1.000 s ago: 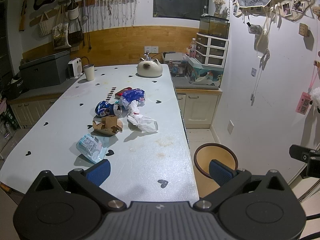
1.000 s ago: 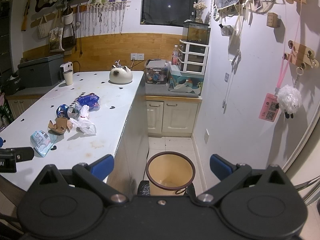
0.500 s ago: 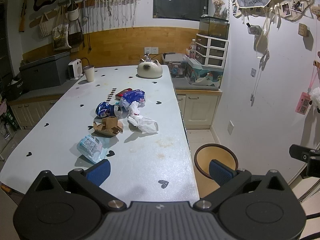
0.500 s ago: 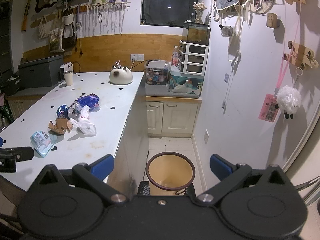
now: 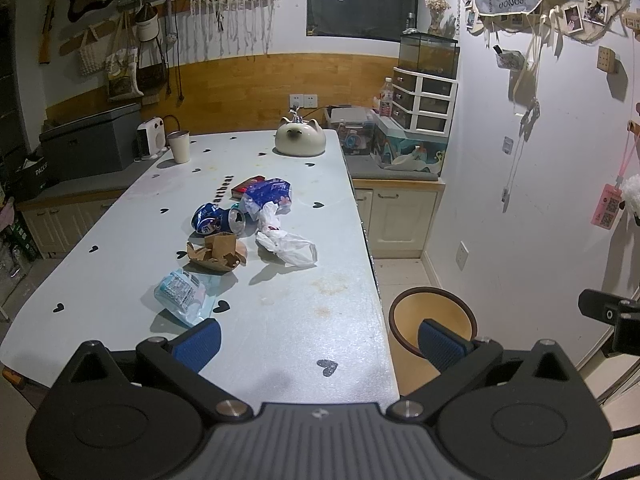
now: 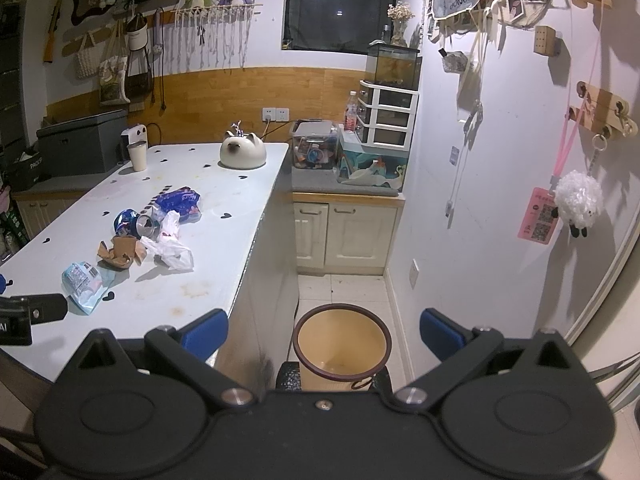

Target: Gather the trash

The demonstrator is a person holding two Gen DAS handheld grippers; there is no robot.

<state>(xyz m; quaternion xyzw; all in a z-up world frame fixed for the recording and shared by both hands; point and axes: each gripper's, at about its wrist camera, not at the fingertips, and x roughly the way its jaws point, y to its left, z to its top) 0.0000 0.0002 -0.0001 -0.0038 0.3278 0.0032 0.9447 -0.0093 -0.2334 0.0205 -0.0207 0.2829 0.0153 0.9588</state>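
Observation:
Trash lies in a loose group on the pale table (image 5: 304, 320): a light blue tissue pack (image 5: 182, 295), torn brown cardboard (image 5: 218, 253), a crushed blue can (image 5: 218, 220), a white plastic bag (image 5: 286, 242) and a blue wrapper (image 5: 268, 194). The same items show in the right wrist view, with the pack (image 6: 82, 282) and the bag (image 6: 172, 250). A yellow bin (image 6: 341, 346) with a dark rim stands on the floor by the table's near right corner. My left gripper (image 5: 318, 338) is open and empty over the table's near edge. My right gripper (image 6: 324, 330) is open and empty above the bin.
A cat-shaped ceramic pot (image 5: 300, 140) and a cup (image 5: 179, 147) stand at the table's far end. A red box (image 5: 248, 185) lies behind the wrapper. A cabinet (image 6: 348, 232) with drawers and a fish tank stands against the right wall.
Both views shifted only slightly; the left gripper has drifted a little. Nothing was gripped or moved on the table.

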